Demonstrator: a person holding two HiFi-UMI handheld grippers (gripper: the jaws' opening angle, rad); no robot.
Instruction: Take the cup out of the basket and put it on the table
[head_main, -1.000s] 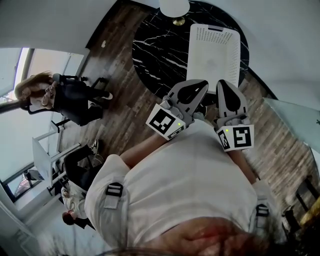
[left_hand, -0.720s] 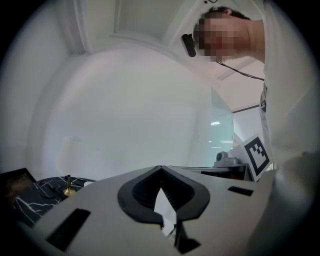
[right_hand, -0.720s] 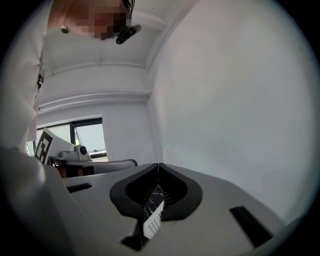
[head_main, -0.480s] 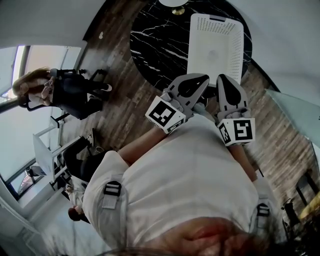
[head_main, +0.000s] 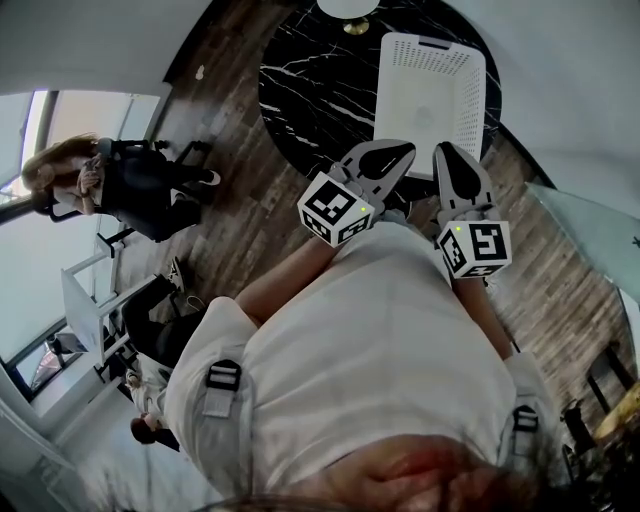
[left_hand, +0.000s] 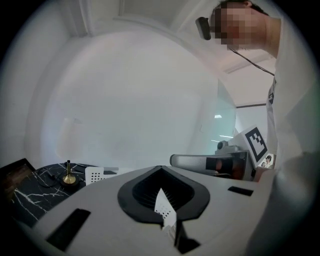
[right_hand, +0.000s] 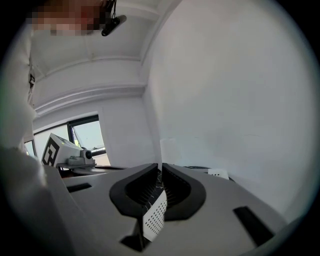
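Basket (head_main: 470, 100): white perforated plastic, matt. Table (head_main: 315, 85): black marble w/ white veins, glossy. Floor (head_main: 250, 200): brown wood planks, matt.

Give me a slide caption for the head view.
Left tongs and right tongs, shut and empty, held near the white basket on the black table.

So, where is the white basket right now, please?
In the head view, the basket sits on the right part of the round black table, near the top.

white perforated basket (head_main: 392, 72) on black table (head_main: 310, 90)
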